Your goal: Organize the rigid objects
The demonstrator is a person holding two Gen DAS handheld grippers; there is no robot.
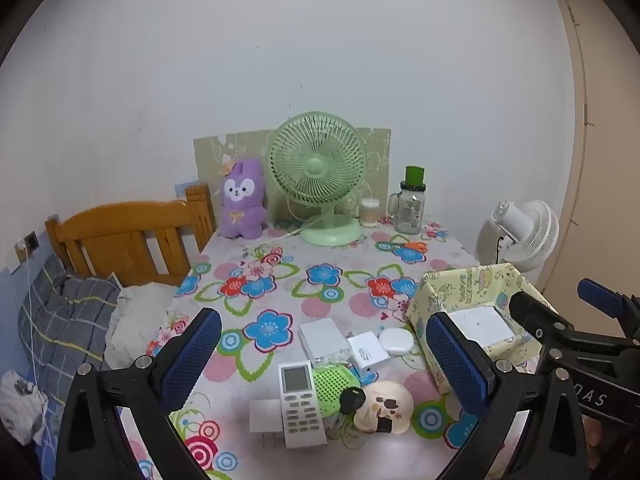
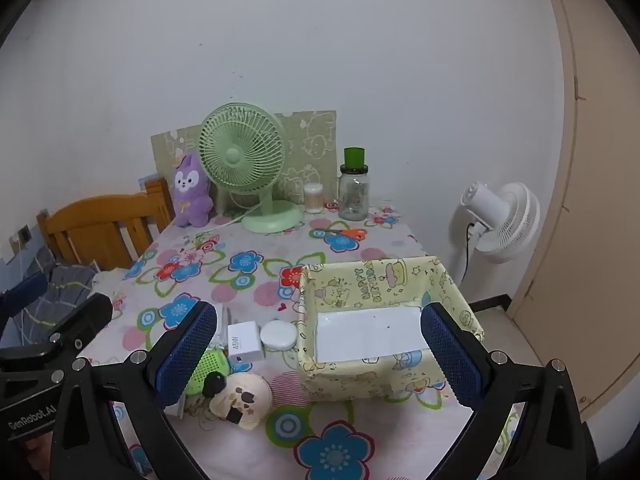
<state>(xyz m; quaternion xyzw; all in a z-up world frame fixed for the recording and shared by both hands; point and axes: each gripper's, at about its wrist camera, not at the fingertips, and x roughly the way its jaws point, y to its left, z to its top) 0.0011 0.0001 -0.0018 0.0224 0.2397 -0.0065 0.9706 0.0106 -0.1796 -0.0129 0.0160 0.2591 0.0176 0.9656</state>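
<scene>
Small items are clustered on the flowered tablecloth (image 1: 280, 280): a white remote (image 1: 301, 404), a green perforated disc (image 1: 334, 390), a white charger (image 1: 369, 353), a white round puck (image 1: 396, 341), a white flat box (image 1: 323, 340), and a beige round case (image 1: 384, 406) with a black key fob on it. To their right stands a yellow patterned box (image 2: 372, 276) with only a white bottom showing inside. My left gripper (image 1: 322, 318) hovers open above the cluster. My right gripper (image 2: 319, 309) hovers open over the box's left side. Neither holds anything.
At the table's back stand a green fan (image 1: 318, 176), a purple plush (image 1: 242, 200), a glass jar with green lid (image 1: 410, 204), a swab tub (image 1: 369, 212) and orange scissors (image 1: 404, 246). A wooden headboard (image 1: 120, 236) is left. A white floor fan (image 2: 500, 220) is right.
</scene>
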